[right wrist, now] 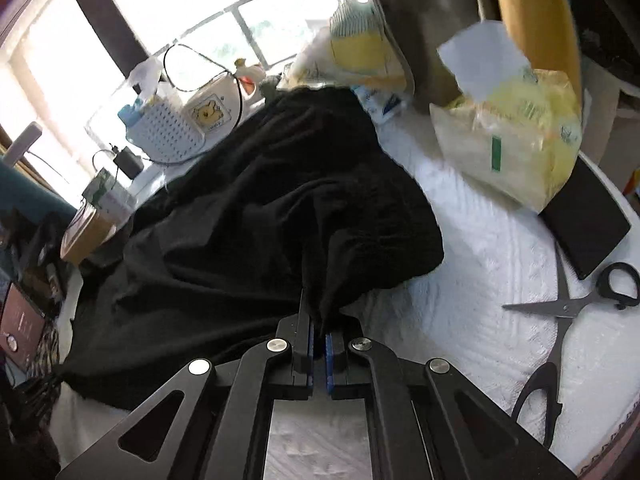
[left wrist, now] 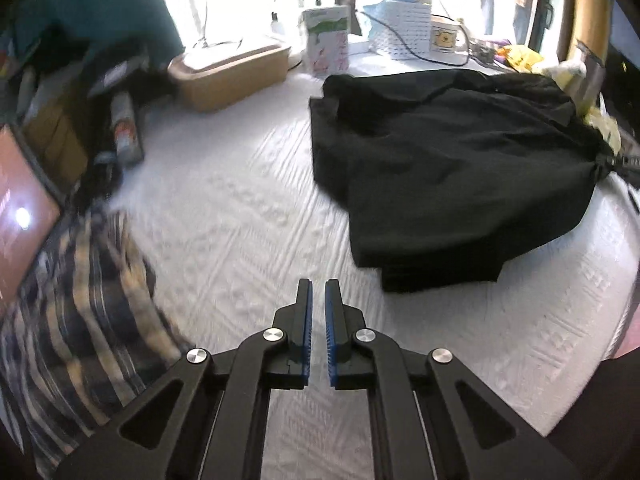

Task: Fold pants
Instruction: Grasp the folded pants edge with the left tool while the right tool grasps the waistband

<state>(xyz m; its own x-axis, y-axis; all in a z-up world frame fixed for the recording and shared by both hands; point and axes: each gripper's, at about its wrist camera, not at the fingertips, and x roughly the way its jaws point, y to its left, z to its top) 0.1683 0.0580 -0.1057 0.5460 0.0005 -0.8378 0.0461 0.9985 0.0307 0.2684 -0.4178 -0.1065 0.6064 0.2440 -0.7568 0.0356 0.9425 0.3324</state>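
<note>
The black pants (left wrist: 452, 160) lie bunched on the white quilted bed (left wrist: 240, 220), to the right in the left wrist view. My left gripper (left wrist: 318, 286) hovers over bare quilt, left of the pants' near corner, jaws nearly together and empty. In the right wrist view my right gripper (right wrist: 318, 320) is shut on an edge of the black pants (right wrist: 260, 208), with the fabric pinched between the blue pads and pulled taut into a gather. The right gripper shows at the far right edge of the left wrist view (left wrist: 616, 162), holding the cloth.
A plaid cloth (left wrist: 88, 300) and a laptop (left wrist: 20, 204) lie left. A tan box (left wrist: 232, 72), carton (left wrist: 326, 38), white basket (left wrist: 404, 30) and cables stand at the back. Scissors (right wrist: 568, 308), a black tablet (right wrist: 588, 224) and a yellow plastic bag (right wrist: 512, 140) lie right.
</note>
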